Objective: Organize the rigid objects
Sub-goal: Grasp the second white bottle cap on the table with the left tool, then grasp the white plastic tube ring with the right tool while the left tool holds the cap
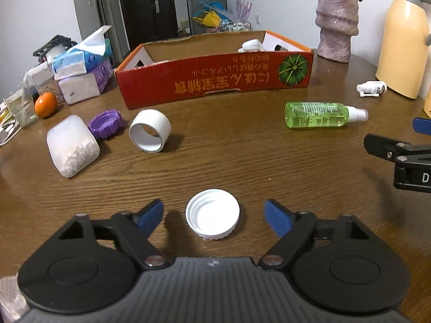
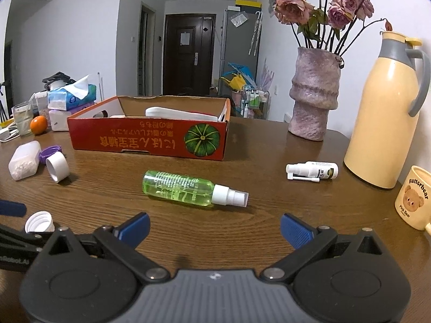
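A few things sit in the red box (image 1: pixel 215 80). The white cap (image 1: pixel 212 218), green bottle (image 2: pixel 188 191) and others still wait. Both grippers' fingers are apart, holding nothing.

I find my left gripper (image 1: pixel 214 216) held low and level over the table, its blue-padded fingers (image 1: pixel 150 215) spread wide apart with nothing clamped between them. My right gripper (image 2: pixel 214 227) sits likewise, level and forward-facing, jaws fully parted and empty. From the left wrist view, the right unit lies off to the right side.
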`<move>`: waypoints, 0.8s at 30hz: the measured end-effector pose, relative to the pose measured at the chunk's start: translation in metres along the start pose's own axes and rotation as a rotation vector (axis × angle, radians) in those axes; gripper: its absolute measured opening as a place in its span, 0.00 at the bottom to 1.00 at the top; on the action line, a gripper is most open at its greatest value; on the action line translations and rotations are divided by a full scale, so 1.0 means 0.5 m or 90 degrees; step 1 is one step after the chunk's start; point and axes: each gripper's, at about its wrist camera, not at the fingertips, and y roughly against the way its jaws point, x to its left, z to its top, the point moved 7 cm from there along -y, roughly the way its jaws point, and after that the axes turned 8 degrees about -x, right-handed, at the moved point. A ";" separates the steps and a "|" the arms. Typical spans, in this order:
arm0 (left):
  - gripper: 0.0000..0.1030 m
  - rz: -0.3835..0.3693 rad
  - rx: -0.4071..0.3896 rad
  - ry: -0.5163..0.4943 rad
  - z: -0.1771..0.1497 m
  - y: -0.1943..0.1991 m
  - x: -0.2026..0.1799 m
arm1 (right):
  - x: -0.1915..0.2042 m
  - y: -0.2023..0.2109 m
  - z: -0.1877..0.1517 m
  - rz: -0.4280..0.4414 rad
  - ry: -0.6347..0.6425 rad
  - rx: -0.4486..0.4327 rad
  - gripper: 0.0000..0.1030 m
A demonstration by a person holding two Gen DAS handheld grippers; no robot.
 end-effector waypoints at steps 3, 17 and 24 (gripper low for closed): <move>0.77 -0.007 0.000 0.014 0.001 -0.003 0.005 | 0.001 -0.002 -0.004 0.002 -0.001 0.003 1.00; 0.40 -0.053 -0.018 0.034 0.009 0.004 0.002 | 0.015 -0.009 -0.015 0.011 -0.002 0.006 1.00; 0.40 -0.049 -0.037 0.043 0.022 0.012 0.018 | 0.047 -0.009 -0.010 0.029 0.007 -0.001 1.00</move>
